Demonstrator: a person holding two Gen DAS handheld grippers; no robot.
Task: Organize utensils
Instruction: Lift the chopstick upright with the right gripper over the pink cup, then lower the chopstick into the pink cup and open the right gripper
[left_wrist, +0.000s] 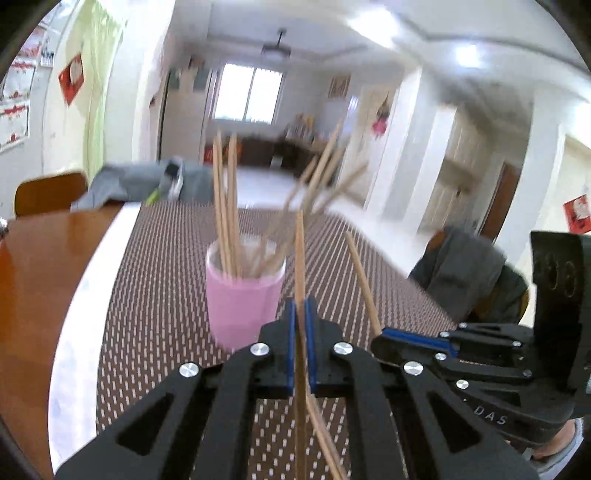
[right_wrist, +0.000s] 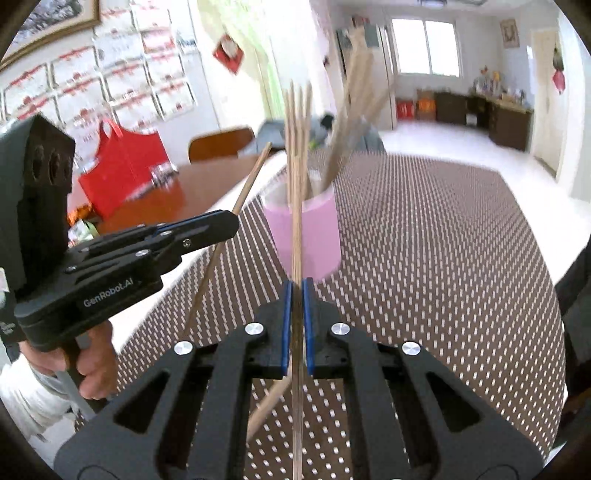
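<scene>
Two chopsticks in hand: one in each gripper, both aimed toward the pink cup (left_wrist: 244, 295), so the job looks like dropping loose sticks in with the rest.
Wooden table, far left: bare brown top (left_wrist: 40, 266) beside the mat; nothing of the task lies on it.
Woven mat: brown dotted placemat (left_wrist: 155, 295) under the cup and both tools, marking out the work area.
Pink cup: upright on the mat, ahead of both grippers and just past their tips; it serves as the holder.
Sticks in cup: a bundle of chopsticks (left_wrist: 225, 206) stands inside, some near upright at the left, others leaning off to the right and blurred, probably disturbed or moving.
Left gripper (left_wrist: 302, 317): blue pads closed together on a single chopstick (left_wrist: 300, 251), held near its middle so the free end points up and forward over the cup. A second stick seems to cross below the pads; I cannot tell whether it is also gripped.
Right gripper (right_wrist: 297, 295): pads pinched on another chopstick (right_wrist: 295, 221), likewise held lengthwise along the fingers, tip toward the cup mouth.
Spacing: the two tools sit side by side, near each other but apart, right one to the right of the left.
Judgement: holding each stick mid-length and upright should let the lower end clear the rim; the crowded, leaning bundle could block entry.
</scene>
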